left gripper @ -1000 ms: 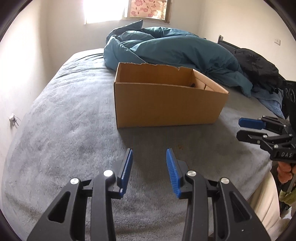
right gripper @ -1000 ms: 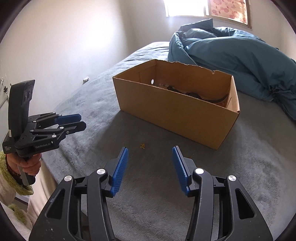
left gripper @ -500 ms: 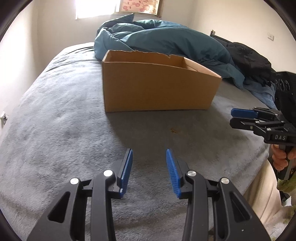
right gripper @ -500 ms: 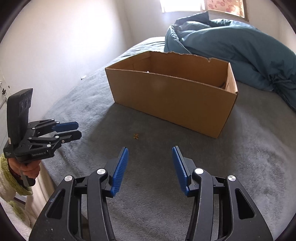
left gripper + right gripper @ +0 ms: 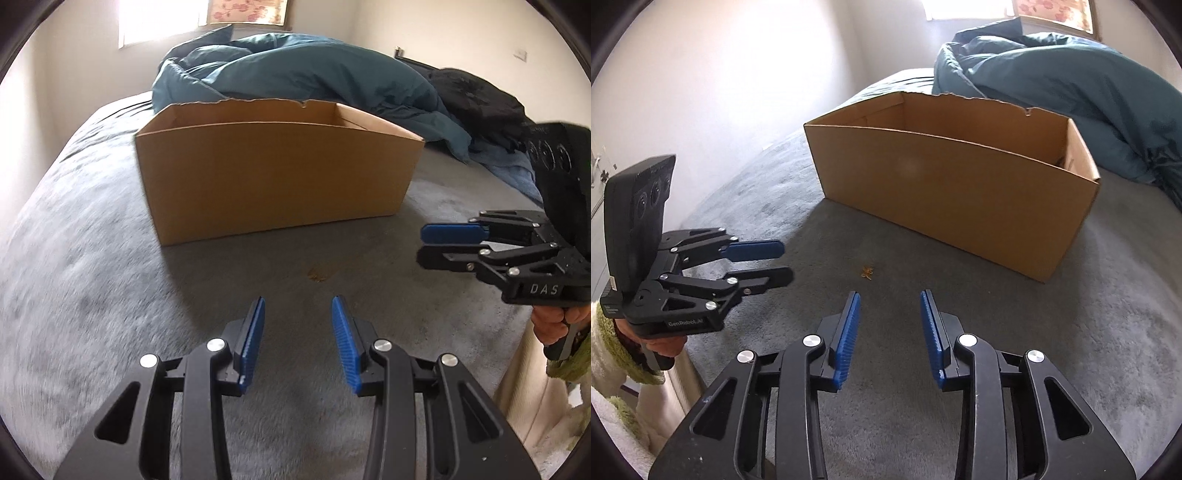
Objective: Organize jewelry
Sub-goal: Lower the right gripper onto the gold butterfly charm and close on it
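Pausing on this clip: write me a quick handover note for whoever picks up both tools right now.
Left tool: open, holding nothing, low over the grey blanket.
Right tool: open, holding nothing, alongside it.
A small gold jewelry piece lies loose on the blanket, just ahead of both tools and in front of the cardboard box.
Box interior is mostly hidden from here, so I cannot say what has been sorted.
Left to do: pick up the gold piece, probably place it in the box.

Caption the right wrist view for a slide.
Open right gripper nears a small gold jewelry piece on the grey blanket, before a cardboard box.
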The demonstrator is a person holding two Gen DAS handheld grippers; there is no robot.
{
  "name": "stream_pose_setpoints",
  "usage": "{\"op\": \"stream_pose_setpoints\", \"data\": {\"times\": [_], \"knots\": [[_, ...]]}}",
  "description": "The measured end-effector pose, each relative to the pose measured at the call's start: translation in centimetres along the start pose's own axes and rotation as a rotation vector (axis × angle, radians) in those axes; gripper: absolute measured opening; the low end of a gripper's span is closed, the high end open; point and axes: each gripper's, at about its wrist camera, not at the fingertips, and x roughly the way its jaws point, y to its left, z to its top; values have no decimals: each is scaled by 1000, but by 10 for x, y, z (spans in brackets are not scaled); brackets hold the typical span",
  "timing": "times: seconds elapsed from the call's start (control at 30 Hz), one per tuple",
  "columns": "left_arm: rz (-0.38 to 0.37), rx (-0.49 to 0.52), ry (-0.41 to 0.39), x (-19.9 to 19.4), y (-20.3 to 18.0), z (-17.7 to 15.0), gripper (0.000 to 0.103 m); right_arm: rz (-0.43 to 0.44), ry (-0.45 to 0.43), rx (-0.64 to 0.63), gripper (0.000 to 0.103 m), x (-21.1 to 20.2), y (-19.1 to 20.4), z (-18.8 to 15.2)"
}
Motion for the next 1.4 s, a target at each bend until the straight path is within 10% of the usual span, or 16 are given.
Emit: {"op": "stream_pose_setpoints", "data": {"times": [1.4], "knots": [[-75, 119, 111, 83, -8, 20, 27, 249, 171, 59, 17, 94, -18, 23]]}}
